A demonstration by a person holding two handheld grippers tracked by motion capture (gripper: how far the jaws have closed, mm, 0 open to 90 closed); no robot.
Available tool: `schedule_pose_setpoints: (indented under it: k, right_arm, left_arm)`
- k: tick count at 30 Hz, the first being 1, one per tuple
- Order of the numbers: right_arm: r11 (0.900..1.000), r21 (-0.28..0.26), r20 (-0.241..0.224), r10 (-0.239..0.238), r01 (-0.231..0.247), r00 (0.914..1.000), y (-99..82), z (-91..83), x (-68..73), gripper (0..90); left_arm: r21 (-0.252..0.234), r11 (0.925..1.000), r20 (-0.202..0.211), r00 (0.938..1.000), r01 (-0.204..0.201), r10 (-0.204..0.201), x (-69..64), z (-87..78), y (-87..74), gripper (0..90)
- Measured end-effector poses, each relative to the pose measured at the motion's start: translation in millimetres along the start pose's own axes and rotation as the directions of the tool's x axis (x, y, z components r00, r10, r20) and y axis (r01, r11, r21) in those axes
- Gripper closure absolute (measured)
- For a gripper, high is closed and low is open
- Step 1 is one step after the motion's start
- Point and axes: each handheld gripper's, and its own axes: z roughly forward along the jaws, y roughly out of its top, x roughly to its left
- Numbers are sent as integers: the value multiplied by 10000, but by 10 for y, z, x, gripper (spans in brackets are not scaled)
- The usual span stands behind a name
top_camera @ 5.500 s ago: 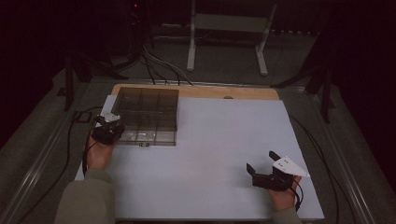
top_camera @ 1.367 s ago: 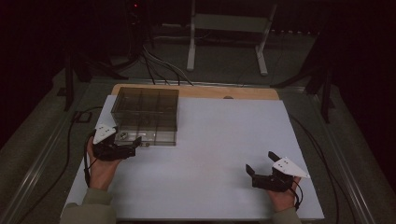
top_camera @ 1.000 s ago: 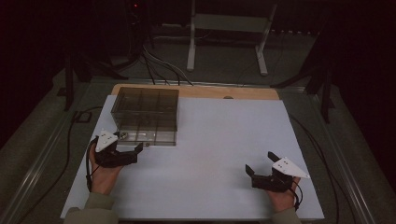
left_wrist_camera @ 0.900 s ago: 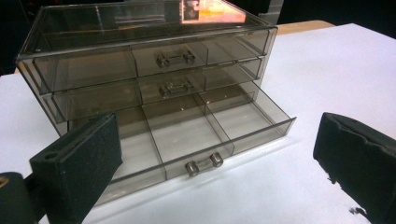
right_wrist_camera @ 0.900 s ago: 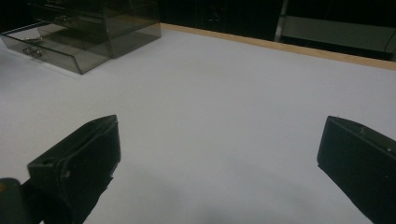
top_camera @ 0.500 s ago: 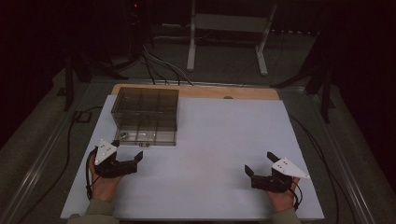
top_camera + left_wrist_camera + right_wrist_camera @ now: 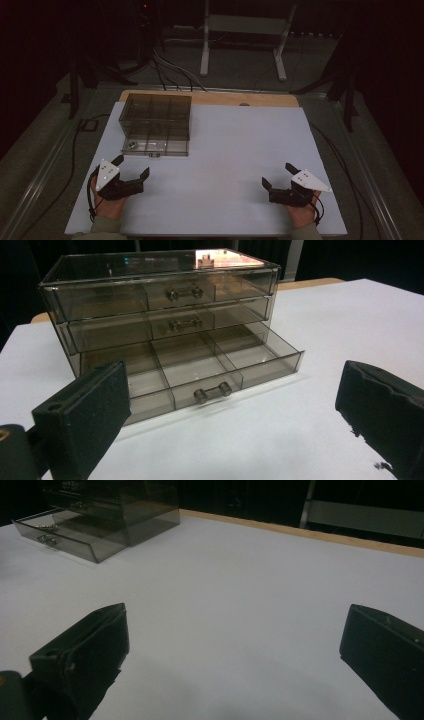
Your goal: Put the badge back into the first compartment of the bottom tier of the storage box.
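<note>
The white table (image 7: pixel 235 165) is bare by my two open grippers; bumping the pulled-out bottom drawer (image 7: pixel 200 371) might tip it.

My high view looks forward and down over the whole desk (image 7: pixel 225 150) from above. My left gripper view sits low, close to the drawer box (image 7: pixel 165 335). My right gripper view sees that box (image 7: pixel 100 515) from farther off.
</note>
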Motion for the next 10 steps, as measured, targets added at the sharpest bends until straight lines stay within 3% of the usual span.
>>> schedule_pose_setpoints:
  k: [3, 6, 10]
  right_arm:
    - [10000, -18, -9, -8, 8, 10000, 0, -1, 0, 0]
    - [10000, -7, -35, 5, -5, 10000, -5, 4, -2, 0]
    - [10000, 51, -40, 49, -49, 10000, -15, 8, -4, 0]
  left_arm:
    - [-47, 10000, 93, 9999, 78, -77, -12, -21, -37, 20]
    - [276, 9995, 100, 9999, -131, 128, -83, 12, -81, 20]
    - [500, 9987, 70, 9999, -81, 78, -91, 65, -93, 20]
